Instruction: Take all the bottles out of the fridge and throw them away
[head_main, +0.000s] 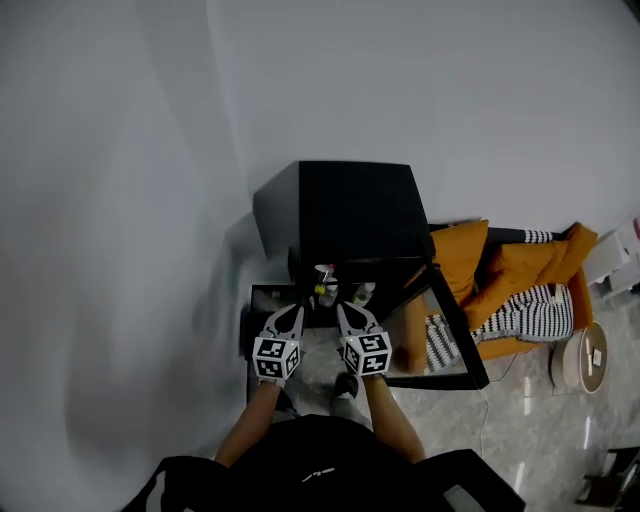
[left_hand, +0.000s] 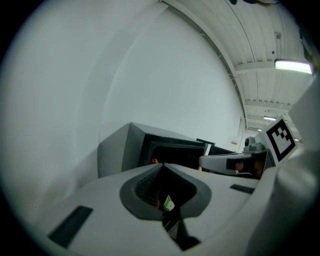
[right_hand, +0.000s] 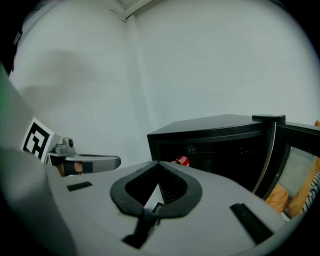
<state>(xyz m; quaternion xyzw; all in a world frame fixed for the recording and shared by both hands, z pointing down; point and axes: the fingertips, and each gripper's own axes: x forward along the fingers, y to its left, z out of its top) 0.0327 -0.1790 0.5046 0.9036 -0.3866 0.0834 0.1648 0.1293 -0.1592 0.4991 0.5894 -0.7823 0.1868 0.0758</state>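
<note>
The left hand-held gripper (head_main: 297, 310) and the right hand-held gripper (head_main: 341, 310) hang side by side just in front of the open black mini fridge (head_main: 345, 205), both pointing into it. Each has its jaws pressed together with nothing between them, as each gripper's own view shows. The glass door (head_main: 455, 330) is swung wide to the right.

Inside, near the front edge of the compartment, at least two bottles stand. A red-capped bottle (head_main: 323, 272) is towards the left and a second bottle (head_main: 362, 292) is just right of it. Whether more sit deeper in, I cannot tell.

The task looks barely begun. The door is open, but no bottle is gripped, and those in view are yet to be lifted out and thrown away. A round white container (head_main: 580, 360) on the floor, well right of the fridge, may be the bin, though I cannot be sure.
</note>
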